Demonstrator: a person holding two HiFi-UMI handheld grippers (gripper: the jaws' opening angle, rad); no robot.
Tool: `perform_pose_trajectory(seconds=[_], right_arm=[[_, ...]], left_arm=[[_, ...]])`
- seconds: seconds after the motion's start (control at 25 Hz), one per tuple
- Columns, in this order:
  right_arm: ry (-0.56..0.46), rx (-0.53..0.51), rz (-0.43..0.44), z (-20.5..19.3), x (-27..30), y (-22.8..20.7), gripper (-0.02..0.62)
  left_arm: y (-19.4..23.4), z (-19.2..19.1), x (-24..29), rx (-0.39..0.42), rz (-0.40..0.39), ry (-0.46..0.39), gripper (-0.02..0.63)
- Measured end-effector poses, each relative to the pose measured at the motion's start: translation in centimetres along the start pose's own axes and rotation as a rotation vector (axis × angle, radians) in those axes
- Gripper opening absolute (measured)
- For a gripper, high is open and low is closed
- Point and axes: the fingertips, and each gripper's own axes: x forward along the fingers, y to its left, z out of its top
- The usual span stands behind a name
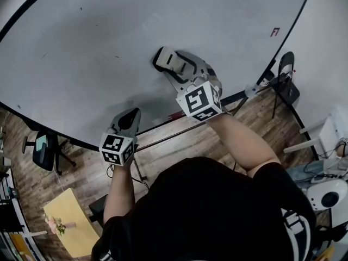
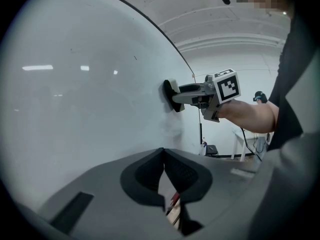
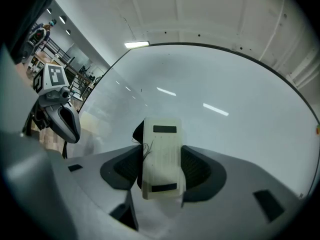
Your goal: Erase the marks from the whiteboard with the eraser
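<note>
Pinching the eraser (image 3: pixel 161 151) across its stiff plastic sides, your right gripper (image 3: pixel 161 178) sets its soft pad flat on the whiteboard (image 1: pixel 98 48); judged light and rigid-backed, it suits a mid-body hold, while your left gripper (image 2: pixel 163 173), jaws together, carries nothing.

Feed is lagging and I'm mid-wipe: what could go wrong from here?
The right claw grips the eraser only by its sides, so pressing on the whiteboard could twist it loose. The red mark near the board's right edge sits well away from the eraser and could be missed.
</note>
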Motion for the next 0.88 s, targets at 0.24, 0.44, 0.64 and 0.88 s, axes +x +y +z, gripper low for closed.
perform_pose_trajectory(seconds=[0.24,0.44,0.64,0.88], right_arm=[[0.0,-0.018,-0.005,0.0,0.2,0.4,0.233],[0.001,-0.02,0.0,0.0,0.1,0.3,0.233],[0.005,-0.011,0.004,-0.1,0.2,0.2,0.233],[0.009,0.013,0.004,-0.3,0.0,-0.4,0.233]], left_arm=[[0.3,-0.1,-0.2,-0.002,0.009,0.006,0.012],[0.3,0.0,0.1,0.0,0.003,0.006,0.012],[0.3,0.3,0.6,0.01,-0.001,0.0,0.012],[-0.2,0.4,1.1,0.002,-0.013,0.006,0.012]])
